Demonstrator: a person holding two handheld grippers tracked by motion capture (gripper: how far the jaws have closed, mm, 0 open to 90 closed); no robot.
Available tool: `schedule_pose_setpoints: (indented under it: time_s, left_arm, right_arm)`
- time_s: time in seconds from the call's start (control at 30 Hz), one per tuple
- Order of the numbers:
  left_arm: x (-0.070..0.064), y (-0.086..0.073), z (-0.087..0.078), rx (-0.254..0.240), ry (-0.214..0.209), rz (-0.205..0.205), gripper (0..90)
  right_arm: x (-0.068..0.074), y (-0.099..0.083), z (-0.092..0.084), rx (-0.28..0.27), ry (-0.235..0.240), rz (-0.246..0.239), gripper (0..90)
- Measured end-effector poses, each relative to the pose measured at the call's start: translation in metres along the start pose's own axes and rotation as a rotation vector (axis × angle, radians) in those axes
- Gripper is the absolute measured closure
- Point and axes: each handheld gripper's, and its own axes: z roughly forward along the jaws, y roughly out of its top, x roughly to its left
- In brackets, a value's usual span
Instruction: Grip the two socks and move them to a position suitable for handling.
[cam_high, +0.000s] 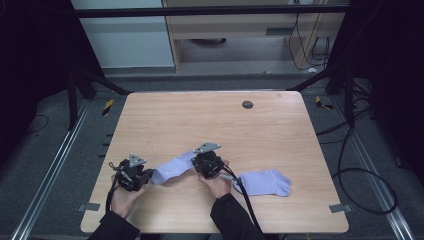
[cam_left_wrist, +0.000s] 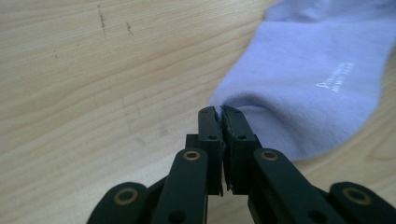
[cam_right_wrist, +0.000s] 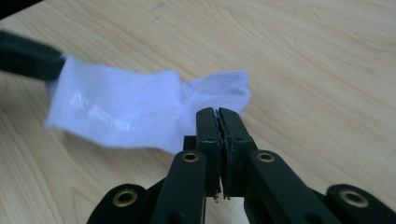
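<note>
Wooden surface (cam_high: 280, 130): pale, square. Second lilac sock (cam_high: 265, 182): laid flat, near right. Lilac sock (cam_high: 172, 169): stretched between both grippers, near centre. Left gripper (cam_left_wrist: 219, 112): jaws pinched on one sock end. Right gripper (cam_right_wrist: 217, 113): jaws pinched on the other end.

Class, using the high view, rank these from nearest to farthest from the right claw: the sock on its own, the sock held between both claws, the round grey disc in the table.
1. Held sock, at the right claw, stretching left.
2. Loose sock, just right of it.
3. Grey disc, near the table's far edge.
</note>
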Motion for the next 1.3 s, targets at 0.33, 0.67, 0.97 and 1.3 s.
schedule_pose_setpoints:
  time_s: [0.33,0.67,0.97,1.3]
  left_arm:
    - [0.003,0.004,0.01,0.013,0.032,0.03,76.7]
    - [0.014,0.005,-0.008,-0.074,0.03,-0.058,62.9]
    - [-0.007,0.015,-0.02,-0.148,-0.03,-0.045,60.7]
    - [-0.041,0.029,-0.023,-0.154,-0.107,-0.021,61.1]
  right_arm:
    - [0.014,-0.028,-0.006,0.033,0.022,0.05,87.5]
    - [0.012,-0.027,-0.022,0.014,0.034,0.06,75.0]
    - [-0.015,-0.021,-0.062,-0.049,0.002,0.083,68.7]
    - [-0.06,-0.039,-0.112,-0.051,-0.068,0.114,63.3]
